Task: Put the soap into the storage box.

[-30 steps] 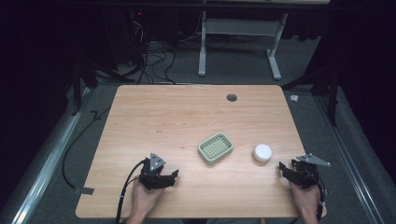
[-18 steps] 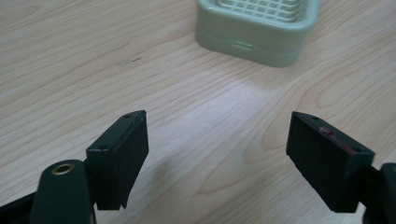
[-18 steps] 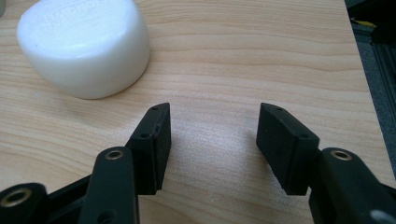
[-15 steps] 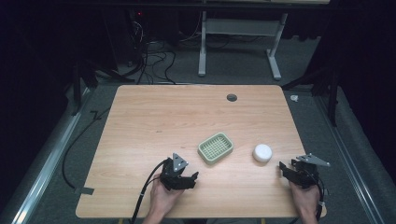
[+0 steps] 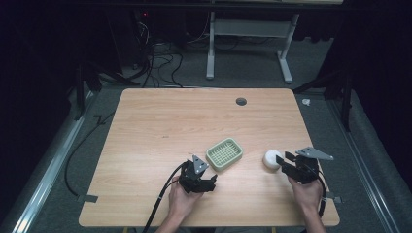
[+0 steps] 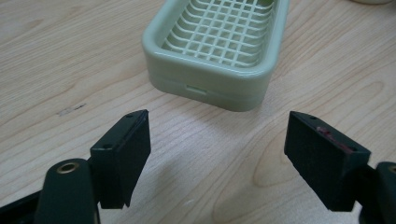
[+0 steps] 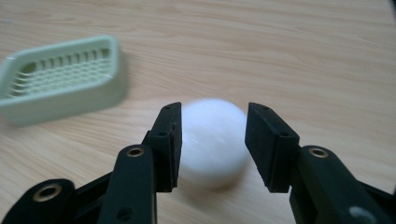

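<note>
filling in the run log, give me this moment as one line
left claw: open, facing green tray | right claw: open, straddling white soap, not clamped | tray: empty | surface: wooden table

The wooden table [image 5: 160, 126] was evenly lit from overhead while the room toward twelve o'clock stayed near black. In the right gripper view the white round object [image 7: 212, 140] and green basket [image 7: 60, 79] blurred softly. The left gripper's jaws cast faint shadows at six o'clock.
</note>
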Demonstrator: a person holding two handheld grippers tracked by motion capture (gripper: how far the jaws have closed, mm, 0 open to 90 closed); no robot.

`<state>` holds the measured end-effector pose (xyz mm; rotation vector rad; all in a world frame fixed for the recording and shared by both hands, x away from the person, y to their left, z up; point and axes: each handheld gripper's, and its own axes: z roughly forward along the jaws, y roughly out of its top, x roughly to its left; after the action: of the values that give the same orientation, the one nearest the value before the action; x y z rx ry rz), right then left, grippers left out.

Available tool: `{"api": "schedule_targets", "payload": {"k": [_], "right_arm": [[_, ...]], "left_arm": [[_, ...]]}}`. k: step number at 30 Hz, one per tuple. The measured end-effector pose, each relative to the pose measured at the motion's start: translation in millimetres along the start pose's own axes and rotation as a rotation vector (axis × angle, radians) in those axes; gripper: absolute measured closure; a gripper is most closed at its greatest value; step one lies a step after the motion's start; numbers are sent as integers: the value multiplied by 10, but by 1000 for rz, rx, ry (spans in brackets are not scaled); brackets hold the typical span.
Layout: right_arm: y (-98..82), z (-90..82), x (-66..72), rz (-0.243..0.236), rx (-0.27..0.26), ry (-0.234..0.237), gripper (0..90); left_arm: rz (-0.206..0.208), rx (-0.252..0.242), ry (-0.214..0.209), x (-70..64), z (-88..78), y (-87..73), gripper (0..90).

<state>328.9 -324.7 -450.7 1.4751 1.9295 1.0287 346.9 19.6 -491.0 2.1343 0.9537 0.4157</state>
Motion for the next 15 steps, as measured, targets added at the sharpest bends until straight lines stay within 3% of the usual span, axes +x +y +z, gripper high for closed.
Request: {"api": "schedule_targets", "payload": {"k": [5, 10, 15], "right_arm": [[184, 197, 295, -68, 19, 76, 595], [281, 449, 489, -81, 74, 131, 620], [373, 672, 632, -73, 101, 156, 629]], "left_arm": [[18, 27, 1, -49, 85, 50, 237], [9, 19, 9, -79, 141, 84, 274], [8, 29, 17, -83, 194, 88, 298]]}}
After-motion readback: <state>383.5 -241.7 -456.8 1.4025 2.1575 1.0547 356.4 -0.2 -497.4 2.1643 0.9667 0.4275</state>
